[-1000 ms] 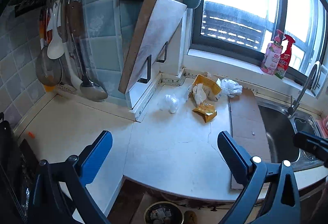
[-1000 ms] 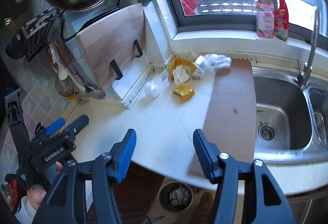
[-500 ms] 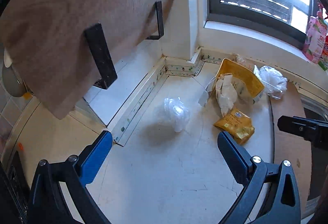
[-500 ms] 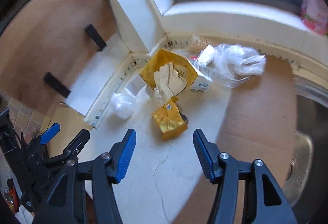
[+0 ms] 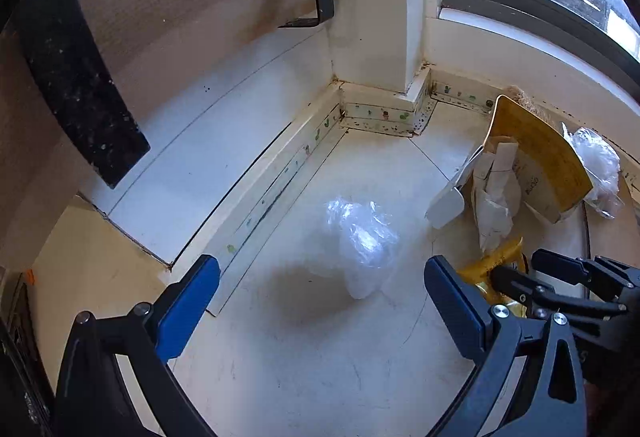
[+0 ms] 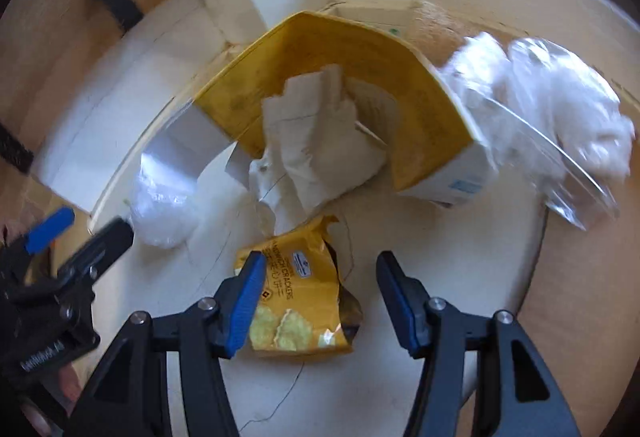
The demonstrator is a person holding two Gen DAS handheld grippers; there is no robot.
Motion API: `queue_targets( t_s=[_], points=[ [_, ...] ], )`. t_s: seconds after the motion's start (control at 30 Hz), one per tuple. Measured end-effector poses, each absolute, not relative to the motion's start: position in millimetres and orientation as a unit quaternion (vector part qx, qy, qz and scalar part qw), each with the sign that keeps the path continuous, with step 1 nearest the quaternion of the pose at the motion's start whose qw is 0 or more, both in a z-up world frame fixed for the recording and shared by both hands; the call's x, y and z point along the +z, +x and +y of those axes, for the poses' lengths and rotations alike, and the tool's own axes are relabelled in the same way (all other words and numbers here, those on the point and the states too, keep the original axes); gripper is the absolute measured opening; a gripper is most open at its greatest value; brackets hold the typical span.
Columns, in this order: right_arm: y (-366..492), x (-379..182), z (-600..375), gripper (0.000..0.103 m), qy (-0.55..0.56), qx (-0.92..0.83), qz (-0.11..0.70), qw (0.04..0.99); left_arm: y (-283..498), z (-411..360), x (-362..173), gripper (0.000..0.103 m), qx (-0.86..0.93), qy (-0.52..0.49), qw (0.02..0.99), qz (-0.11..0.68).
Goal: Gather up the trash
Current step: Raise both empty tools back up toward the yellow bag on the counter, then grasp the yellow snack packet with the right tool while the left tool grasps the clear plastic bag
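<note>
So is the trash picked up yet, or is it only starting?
Only starting. Nothing looks collected: both tools are open and hold nothing. The right tool hovers around the yellow cracker wrapper, the left tool faces the clear plastic wad. Also left on the counter: the yellow box, crumpled paper and plastic bag.

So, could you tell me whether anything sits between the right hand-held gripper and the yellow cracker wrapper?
Nothing visible does. The right hand-held gripper is open with the cracker wrapper lying on the counter directly between its fingers. The crumpled paper lies beyond the wrapper, not in the way.
</note>
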State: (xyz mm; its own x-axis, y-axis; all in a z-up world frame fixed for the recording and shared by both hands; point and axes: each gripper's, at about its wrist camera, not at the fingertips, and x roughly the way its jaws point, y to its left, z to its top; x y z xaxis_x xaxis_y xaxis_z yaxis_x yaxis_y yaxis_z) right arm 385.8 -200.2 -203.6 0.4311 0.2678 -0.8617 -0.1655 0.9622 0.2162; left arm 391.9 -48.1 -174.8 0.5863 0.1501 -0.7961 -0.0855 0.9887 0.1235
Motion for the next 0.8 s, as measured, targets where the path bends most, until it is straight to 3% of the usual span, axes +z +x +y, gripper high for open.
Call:
queue_targets(
  t_s=[0.07, 0.17, 0.3, 0.33, 0.37, 0.4, 0.53, 0.8],
  points=[
    [382.4, -206.4, -191.5, 0.025, 0.037, 0.142, 0.518, 0.843, 396.9, -45.9, -179.4, 0.101, 0.072, 0.035, 0.889, 0.451],
    [375.3, -209.2, -185.2, 0.009, 0.017, 0.143, 0.516, 0.844, 404.4, -46.1, -188.5, 0.095, 0.073, 0.039, 0.885, 0.459],
    [368.1, -211.0, -186.5, 0.003, 0.044, 0.155, 0.528, 0.834, 411.5, -51.9, -198.1, 0.083, 0.066, 0.05, 0.882, 0.464],
    [366.0, -211.0, -188.5, 0.002, 0.052, 0.155, 0.531, 0.832, 412.4, -53.0, -199.7, 0.071, 0.062, 0.051, 0.881, 0.466],
    [364.0, -210.3, -191.4, 0.001, 0.059, 0.154, 0.534, 0.83, 414.6, -54.2, -203.2, 0.051, 0.055, 0.05, 0.879, 0.471],
    [362.0, -209.6, -194.2, 0.001, 0.065, 0.153, 0.536, 0.828, 415.3, -55.1, -205.5, 0.041, 0.051, 0.049, 0.877, 0.475],
    [353.1, -201.5, -205.6, 0.001, 0.09, 0.146, 0.539, 0.824, 409.5, -54.8, -205.6, 0.025, 0.047, 0.045, 0.885, 0.461],
    [317.0, -170.4, -213.0, 0.001, 0.123, 0.133, 0.526, 0.831, 357.6, -49.5, -178.8, 0.022, -0.003, 0.026, 0.892, 0.451]
  ],
)
